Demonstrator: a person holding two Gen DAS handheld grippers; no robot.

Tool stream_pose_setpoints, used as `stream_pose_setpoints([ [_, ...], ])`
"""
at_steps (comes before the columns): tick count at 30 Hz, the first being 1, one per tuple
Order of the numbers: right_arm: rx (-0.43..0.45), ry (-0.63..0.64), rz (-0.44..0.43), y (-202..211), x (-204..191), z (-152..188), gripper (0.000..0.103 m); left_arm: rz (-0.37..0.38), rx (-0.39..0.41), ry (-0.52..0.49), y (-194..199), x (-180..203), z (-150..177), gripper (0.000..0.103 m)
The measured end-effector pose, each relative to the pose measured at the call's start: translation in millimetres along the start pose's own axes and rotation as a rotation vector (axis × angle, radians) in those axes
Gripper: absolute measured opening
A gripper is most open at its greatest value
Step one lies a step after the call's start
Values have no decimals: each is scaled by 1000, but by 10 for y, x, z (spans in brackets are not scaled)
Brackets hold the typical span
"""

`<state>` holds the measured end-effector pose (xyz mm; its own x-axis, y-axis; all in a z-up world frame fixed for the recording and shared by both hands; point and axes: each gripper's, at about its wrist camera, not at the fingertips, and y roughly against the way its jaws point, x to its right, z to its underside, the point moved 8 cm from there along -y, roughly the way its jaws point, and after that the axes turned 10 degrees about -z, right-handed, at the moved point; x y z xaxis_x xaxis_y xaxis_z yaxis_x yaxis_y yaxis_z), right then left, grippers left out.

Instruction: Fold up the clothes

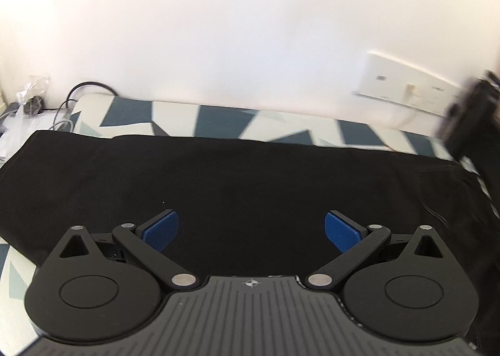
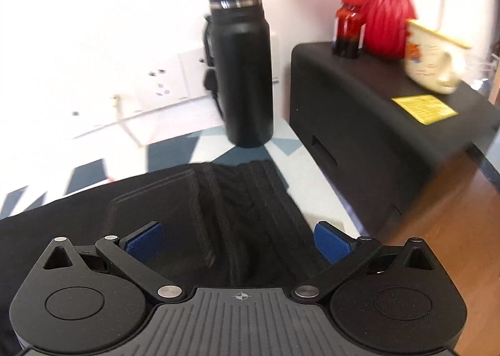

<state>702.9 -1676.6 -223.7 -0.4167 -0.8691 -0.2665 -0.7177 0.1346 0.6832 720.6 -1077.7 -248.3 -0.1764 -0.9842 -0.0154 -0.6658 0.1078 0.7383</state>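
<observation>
Left gripper (image 1: pixel 251 231): jaws spread wide, blue ribbed pads (image 1: pixel 161 231) well apart, nothing between them. It hangs over the middle of a black fabric garment (image 1: pixel 234 181), which lies spread flat across a tabletop covered by a white cloth with a dark teal geometric print (image 1: pixel 218 120). The garment's far edge runs roughly parallel to the white wall (image 1: pixel 218 28). A white wall socket plate (image 1: pixel 406 84) sits on that wall to the right; tangled grey and black cables (image 1: pixel 67 106) lie at the far left corner. A blurred black object at the right edge cannot be identified.

Right gripper (image 2: pixel 239 242): jaws likewise spread wide, holding nothing. Below it lies the garment's ribbed, stitched end (image 2: pixel 250 200), bunched in folds, with a flat folded panel beside it on the left. This end reaches near the right edge of the covered tabletop. Beyond it stands a tall black insulated bottle (image 2: pixel 240 75), upright on the cloth. To the right sits a black box-shaped unit (image 2: pixel 359 112) carrying a yellow label (image 2: pixel 423 109), a red ribbed vase of orange flowers (image 2: pixel 389 18), a small red-capped jar (image 2: pixel 348 28) and a cream mug (image 2: pixel 434 56).
</observation>
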Motion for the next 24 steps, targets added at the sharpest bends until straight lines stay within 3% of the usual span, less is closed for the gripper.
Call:
stream_pose_setpoints([
  [5, -47, -13, -10, 478, -219, 752, 102, 23, -28, -74, 272, -187, 611, 103],
  [12, -47, -107, 38, 1045, -452, 1655, 102, -2, -96, -33, 528, -787, 1383, 103],
  [17, -3, -148, 97, 1559, -436, 1915, 102, -25, -96, -43, 652, -983, 1646, 103],
  [24, 73, -233, 178, 2292, -159, 2197, 102, 40, -92, -147, 724, -647, 1846, 103],
])
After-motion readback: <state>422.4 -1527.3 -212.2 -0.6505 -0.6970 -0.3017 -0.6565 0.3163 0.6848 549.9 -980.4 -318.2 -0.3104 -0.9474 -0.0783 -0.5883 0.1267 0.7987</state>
